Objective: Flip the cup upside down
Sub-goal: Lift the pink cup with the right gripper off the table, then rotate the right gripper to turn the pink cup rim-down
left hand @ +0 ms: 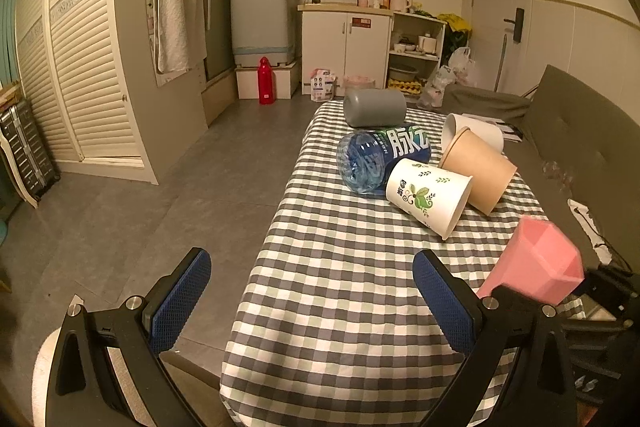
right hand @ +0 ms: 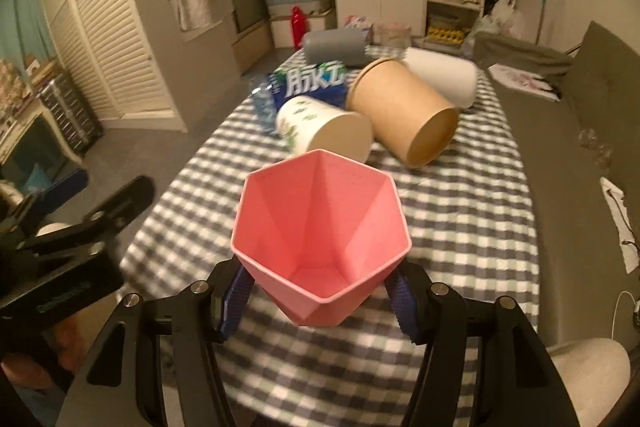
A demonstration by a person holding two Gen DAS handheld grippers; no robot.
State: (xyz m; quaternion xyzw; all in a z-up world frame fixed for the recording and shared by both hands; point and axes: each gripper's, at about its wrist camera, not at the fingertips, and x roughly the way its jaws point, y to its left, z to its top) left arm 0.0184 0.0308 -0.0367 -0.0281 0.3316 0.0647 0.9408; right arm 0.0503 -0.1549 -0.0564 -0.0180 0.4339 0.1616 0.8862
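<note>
A pink faceted cup (right hand: 320, 239) is held between the blue pads of my right gripper (right hand: 318, 293), lifted over the near end of the checked table, its mouth facing the camera and upward. In the left wrist view the same cup (left hand: 536, 259) is at the right, tilted. My left gripper (left hand: 312, 301) is open and empty, over the near left edge of the table; it shows at the left of the right wrist view (right hand: 80, 211).
On the checked tablecloth (left hand: 340, 267) several things lie on their sides: a white leaf-print paper cup (left hand: 430, 193), a brown paper cup (left hand: 476, 169), a white cup (left hand: 474, 131), a blue water bottle (left hand: 376, 157), a grey cup (left hand: 374, 107). A grey sofa (right hand: 580, 131) stands right.
</note>
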